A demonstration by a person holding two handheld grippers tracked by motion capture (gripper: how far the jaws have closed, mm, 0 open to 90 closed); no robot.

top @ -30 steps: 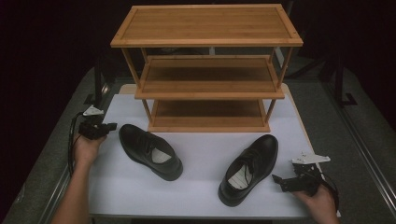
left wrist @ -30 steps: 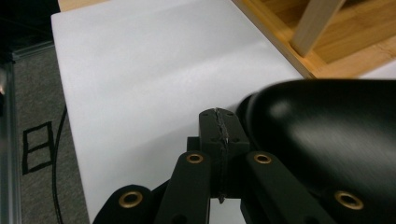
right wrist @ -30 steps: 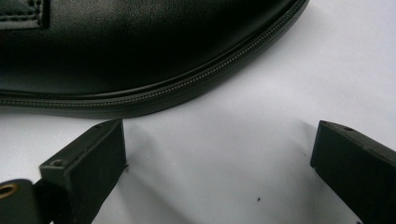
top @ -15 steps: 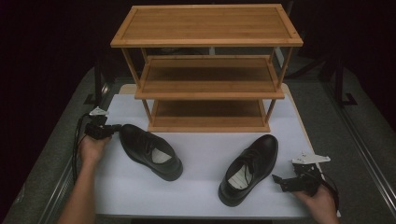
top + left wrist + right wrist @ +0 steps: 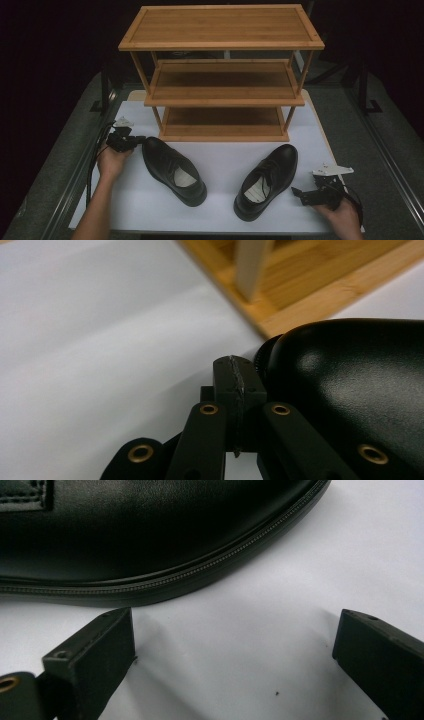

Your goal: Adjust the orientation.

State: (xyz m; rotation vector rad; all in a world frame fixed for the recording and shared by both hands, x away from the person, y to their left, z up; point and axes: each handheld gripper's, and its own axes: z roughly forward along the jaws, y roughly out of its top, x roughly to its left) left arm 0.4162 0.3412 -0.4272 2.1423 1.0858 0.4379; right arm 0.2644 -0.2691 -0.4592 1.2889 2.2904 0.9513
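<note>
**Two black shoes before a bamboo rack**

Dark surroundings frame a white-topped bench [image 5: 220, 165], where a three-tier bamboo shoe rack [image 5: 222, 70] stands at the far side with all its shelves bare. Two black leather shoes lie on the white surface in front of it. The left shoe [image 5: 173, 170] is angled with its heel toward the rack's left leg; the right shoe [image 5: 266, 180] lies well apart from it, toe toward the rack.

At the left, a person's hand [image 5: 112, 162] holds the left tongs [image 5: 137, 141] just beside the left shoe's heel. In the left gripper view, the jaws are pressed together with nothing between them, and the shoe's glossy heel [image 5: 350, 385] sits right against their side. At the right, the other hand [image 5: 340, 215] holds the right tongs [image 5: 296, 192] near the right shoe's side; in the right gripper view, the jaws stand wide apart and empty on the white surface, the shoe's welt [image 5: 165, 580] just beyond them.
</note>
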